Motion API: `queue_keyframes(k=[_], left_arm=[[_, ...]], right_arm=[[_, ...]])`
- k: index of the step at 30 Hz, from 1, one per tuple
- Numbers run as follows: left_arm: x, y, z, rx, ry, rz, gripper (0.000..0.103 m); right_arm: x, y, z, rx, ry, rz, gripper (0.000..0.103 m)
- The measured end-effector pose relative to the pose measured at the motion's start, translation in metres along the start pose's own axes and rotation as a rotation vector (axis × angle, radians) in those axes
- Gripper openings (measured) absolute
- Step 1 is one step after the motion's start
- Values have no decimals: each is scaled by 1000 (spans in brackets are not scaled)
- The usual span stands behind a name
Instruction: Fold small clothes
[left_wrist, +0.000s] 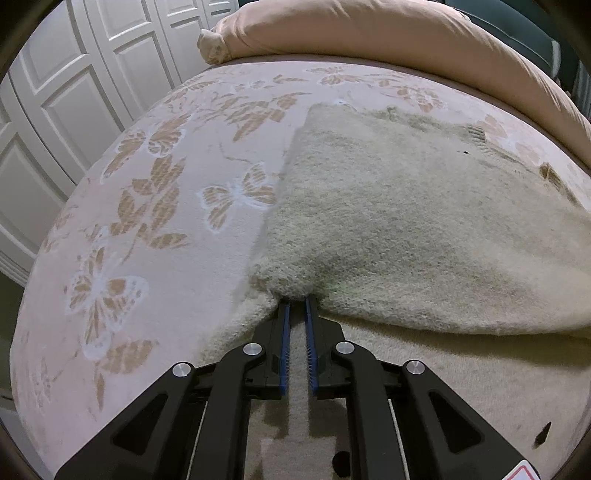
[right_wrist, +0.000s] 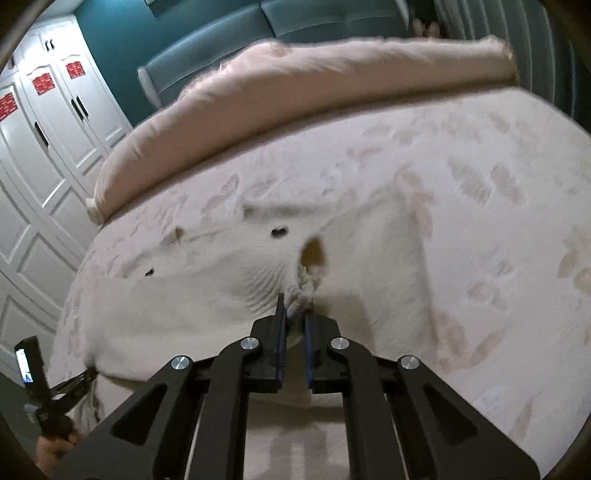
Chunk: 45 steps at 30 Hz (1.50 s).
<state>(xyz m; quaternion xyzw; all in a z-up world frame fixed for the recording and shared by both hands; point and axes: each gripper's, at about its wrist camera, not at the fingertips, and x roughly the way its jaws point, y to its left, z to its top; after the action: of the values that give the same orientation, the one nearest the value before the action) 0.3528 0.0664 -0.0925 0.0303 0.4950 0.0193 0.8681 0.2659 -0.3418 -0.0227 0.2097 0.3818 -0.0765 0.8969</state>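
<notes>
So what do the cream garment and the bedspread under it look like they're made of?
Cream garment: probably fuzzy knit or fleece; nubby, matte pile, and ribbing bunches at the right gripper. Bedspread: seemingly plush, short-pile fabric; butterfly and leaf motifs look pressed into the nap, with a soft sheen.

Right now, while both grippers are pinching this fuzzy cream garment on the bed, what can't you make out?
- Left gripper fingertips: buried in the cream garment, left wrist view.
- Garment's right side: cut off by the frame edge, left wrist view.
- Garment's dark and brown markings: motion blurred, right wrist view.
- Layer under the right gripper: hidden.
</notes>
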Motion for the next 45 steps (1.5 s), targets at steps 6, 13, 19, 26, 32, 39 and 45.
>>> queue_keyframes(k=[6,13,19,26,32,39,45], left_arm=[[2,1,-1,-13,3,0,12],[-17,16,-10,-53,41,-89,30],[-68,61,-73,-92,75,-142,69],[-105,109,-174,-154,175,-205,73],[-107,113,-203,-228,160,-283,74],[-99,101,-185,-201,120,-300,48],[-128,110,-176,-187,95,-382,6]], right_arm=[[12,-15,-10,59,51,-2,8],[-18,-29,-27,89,92,-83,19],[-123,-38,-104,-7,76,-176,59],[-190,-63,-222,29,216,-184,67],[-189,-66,-246,165,237,-68,75],[-158,-54,-224,258,204,44,71],[-170,-33,-209,205,173,40,10]])
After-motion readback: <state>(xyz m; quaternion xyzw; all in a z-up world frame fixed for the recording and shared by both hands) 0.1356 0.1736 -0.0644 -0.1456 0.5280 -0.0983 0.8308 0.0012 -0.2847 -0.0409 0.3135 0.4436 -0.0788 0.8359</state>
